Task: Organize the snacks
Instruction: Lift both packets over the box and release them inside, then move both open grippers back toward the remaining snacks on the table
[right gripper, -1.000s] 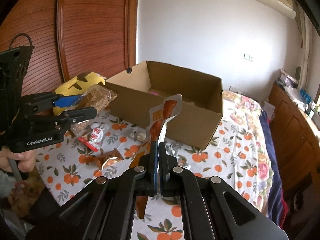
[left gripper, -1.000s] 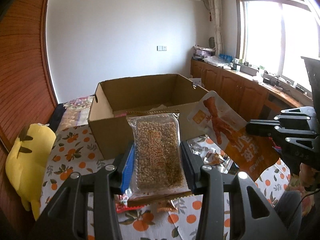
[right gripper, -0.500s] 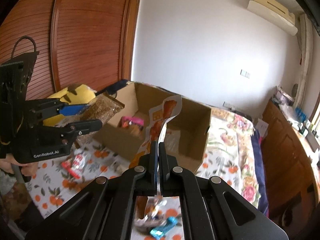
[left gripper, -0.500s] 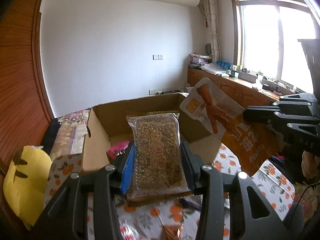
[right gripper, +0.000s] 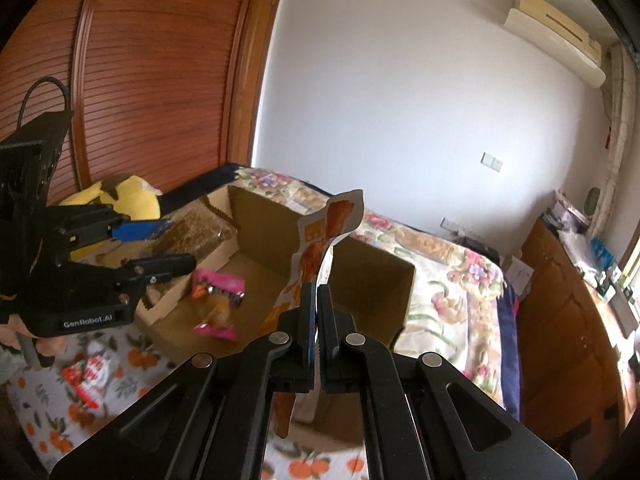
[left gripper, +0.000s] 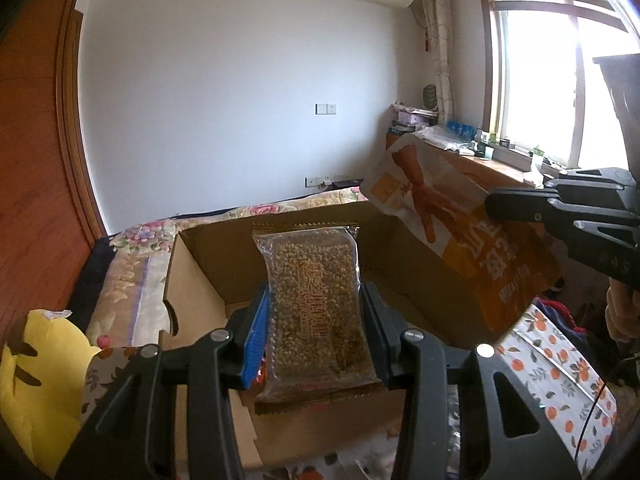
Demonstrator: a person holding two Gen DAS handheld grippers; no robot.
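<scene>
An open cardboard box (left gripper: 200,264) stands on the orange-print cloth, and both grippers hover over its opening. My left gripper (left gripper: 314,320) is shut on a clear pack of brown seed brittle (left gripper: 316,280), gripped by its two long edges and held flat above the box's left part. My right gripper (right gripper: 318,292) is shut on an orange-and-white snack bag (right gripper: 336,220) that stands up from the jaws above the box (right gripper: 372,272). The left wrist view shows that bag (left gripper: 472,232) at the right. A pink snack packet (right gripper: 218,286) lies inside the box.
A yellow plush toy (right gripper: 128,200) lies left of the box. A red-and-white packet (right gripper: 88,376) rests on the cloth in front. A floral quilt (right gripper: 440,248) spreads behind the box, and a wooden cabinet (right gripper: 560,320) runs along the right under the window.
Both grippers have carried their packs forward from in front of the box to above its opening. The box's inside and the pink packet have come into view.
</scene>
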